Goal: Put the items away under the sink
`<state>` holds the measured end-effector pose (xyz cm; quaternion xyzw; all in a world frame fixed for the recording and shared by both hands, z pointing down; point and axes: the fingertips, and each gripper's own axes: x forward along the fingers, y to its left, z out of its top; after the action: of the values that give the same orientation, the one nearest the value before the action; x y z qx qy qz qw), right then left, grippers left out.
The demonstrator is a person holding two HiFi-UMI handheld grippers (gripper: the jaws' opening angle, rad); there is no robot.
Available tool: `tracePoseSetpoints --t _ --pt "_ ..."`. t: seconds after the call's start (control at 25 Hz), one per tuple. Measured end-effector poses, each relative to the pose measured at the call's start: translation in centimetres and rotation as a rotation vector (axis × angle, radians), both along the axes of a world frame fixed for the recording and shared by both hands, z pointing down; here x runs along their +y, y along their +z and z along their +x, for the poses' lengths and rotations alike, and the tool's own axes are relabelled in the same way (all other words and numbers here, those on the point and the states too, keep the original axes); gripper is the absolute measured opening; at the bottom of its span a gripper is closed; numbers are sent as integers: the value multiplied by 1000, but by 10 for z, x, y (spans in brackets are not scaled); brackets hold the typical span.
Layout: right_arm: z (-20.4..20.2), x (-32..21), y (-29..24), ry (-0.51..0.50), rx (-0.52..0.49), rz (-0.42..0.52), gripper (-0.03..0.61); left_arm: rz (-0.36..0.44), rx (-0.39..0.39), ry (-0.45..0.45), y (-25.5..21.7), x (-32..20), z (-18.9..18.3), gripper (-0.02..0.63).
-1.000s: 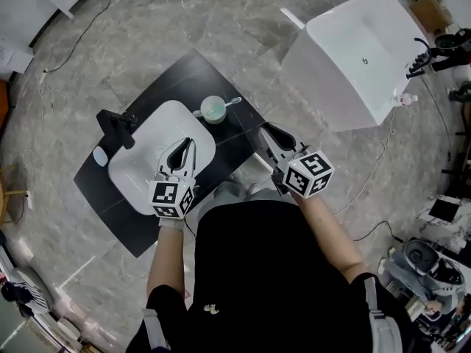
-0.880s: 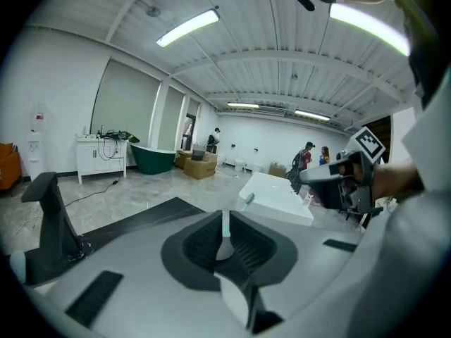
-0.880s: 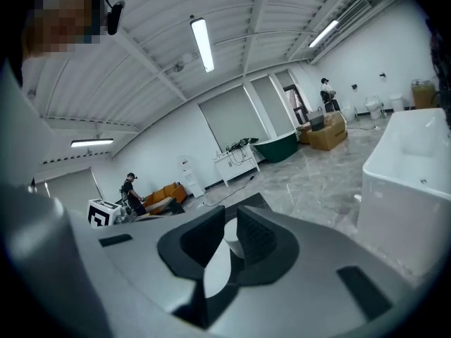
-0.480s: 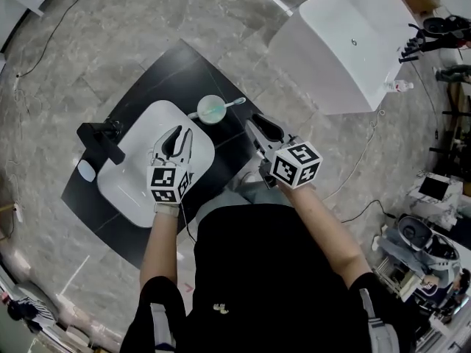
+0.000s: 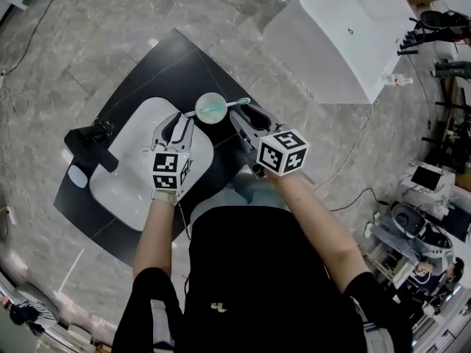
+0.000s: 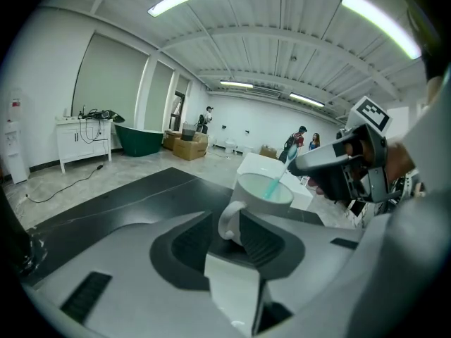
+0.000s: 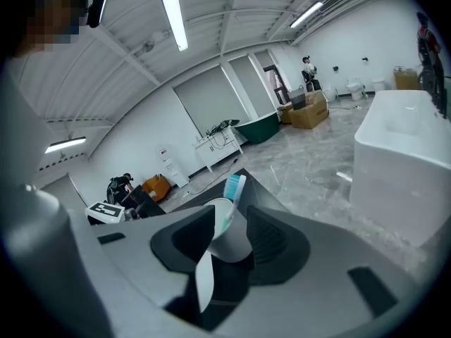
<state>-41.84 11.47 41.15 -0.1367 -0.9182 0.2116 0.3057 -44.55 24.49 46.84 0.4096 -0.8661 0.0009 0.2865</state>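
A white cup [image 5: 211, 109] with a teal toothbrush [image 5: 234, 103] in it stands on the black counter [image 5: 169, 65], at the far rim of the white basin [image 5: 125, 182]. My left gripper [image 5: 179, 120] hovers open over the basin, and the cup's handle [image 6: 229, 224] lies just ahead of its tips. My right gripper [image 5: 240, 118] is close to the right of the cup. Its jaws have just been opening, and the cup [image 7: 229, 239] shows in the gap ahead with no pad pressing on it. The toothbrush [image 7: 232, 187] leans out of the cup towards the right gripper.
A black faucet [image 5: 88, 144] stands at the basin's left end, with a small pale oval thing [image 5: 76, 176] beside it. A white bathtub [image 5: 346, 35] sits on the grey floor at the far right. Cables and equipment lie along the right edge.
Both grippers have moved forward and down to the cup. The right gripper's jaws have parted; the left gripper has crossed the basin to the cup's handle.
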Motion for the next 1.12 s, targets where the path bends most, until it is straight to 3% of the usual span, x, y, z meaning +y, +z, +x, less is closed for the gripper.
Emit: tracePoseSetpoints --t 0.32,0.4,0.6,1.12 --pt "-18 -1 13 56 23 -33 141 -1 5 5 14 -12 -13 115" --pt "-21 -1 15 68 24 -37 140 1 2 2 16 -12 -14 87" --pt "-26 6 12 43 -3 -15 63 -5 -47 -6 11 -14 -19 61" --pt "-17 0 -12 87 -28 -98 46 -3 -57 -59 9 -10 -22 51"
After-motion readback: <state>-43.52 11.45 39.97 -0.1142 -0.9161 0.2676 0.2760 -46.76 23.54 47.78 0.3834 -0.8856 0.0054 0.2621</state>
